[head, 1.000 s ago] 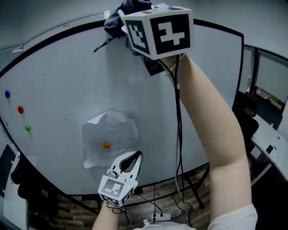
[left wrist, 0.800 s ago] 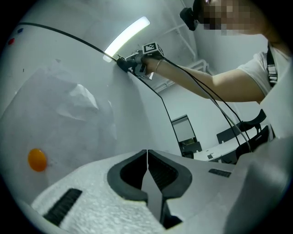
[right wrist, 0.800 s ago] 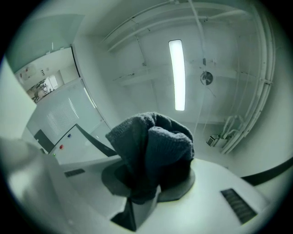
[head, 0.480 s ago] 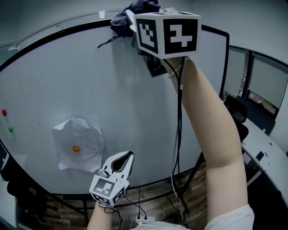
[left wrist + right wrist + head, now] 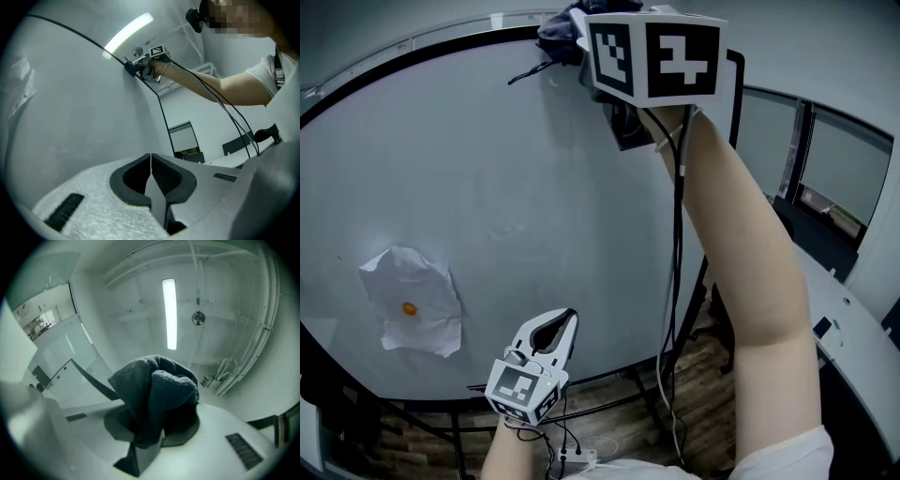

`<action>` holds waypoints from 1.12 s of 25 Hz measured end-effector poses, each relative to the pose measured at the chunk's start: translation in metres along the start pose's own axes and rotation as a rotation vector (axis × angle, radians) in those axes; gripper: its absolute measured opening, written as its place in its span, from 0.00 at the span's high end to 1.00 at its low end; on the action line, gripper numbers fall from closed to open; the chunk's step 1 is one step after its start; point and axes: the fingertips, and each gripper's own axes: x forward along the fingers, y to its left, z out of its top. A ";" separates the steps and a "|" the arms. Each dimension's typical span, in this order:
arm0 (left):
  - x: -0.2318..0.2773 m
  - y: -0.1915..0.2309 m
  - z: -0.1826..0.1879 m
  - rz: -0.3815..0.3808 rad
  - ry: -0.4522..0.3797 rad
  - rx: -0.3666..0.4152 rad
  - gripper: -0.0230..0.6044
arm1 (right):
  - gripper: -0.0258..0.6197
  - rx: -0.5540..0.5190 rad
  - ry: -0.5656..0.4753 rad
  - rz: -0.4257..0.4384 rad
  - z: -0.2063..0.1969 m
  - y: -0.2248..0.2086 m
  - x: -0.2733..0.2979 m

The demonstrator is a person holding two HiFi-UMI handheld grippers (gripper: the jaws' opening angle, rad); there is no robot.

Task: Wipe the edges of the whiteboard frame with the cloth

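The right gripper [image 5: 152, 427] was clamped on the dark cloth [image 5: 562, 26], a thick wad bulging out past its jaws, raised at arm's length to twelve o'clock in the head view. There the cloth lay against the black top rail of the whiteboard frame [image 5: 422, 52]. To wipe this stretch well, the wad probably needed firm pressure on the rail itself rather than the white panel, with one steady drag toward the corner at one o'clock before turning down the side rail. The left gripper [image 5: 150, 159] hung at six o'clock, its jaws pressed together with nothing between them. On the whiteboard [image 5: 534, 206], at eight o'clock, a crumpled paper sheet [image 5: 427, 323] was pinned by an orange magnet [image 5: 410, 307], well apart from the rail. The gripper's cables [image 5: 675, 281] dangled across the board face and could snag at the corner.
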 end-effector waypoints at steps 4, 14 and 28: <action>0.016 -0.011 -0.002 0.013 -0.021 -0.035 0.93 | 0.84 -0.020 0.025 -0.035 -0.011 -0.034 -0.015; 0.066 -0.061 -0.020 -0.116 0.033 -0.029 0.93 | 0.84 0.033 0.068 -0.133 -0.030 -0.129 -0.047; 0.102 -0.078 -0.025 -0.148 0.057 -0.027 0.93 | 0.84 0.078 0.094 -0.265 -0.047 -0.222 -0.079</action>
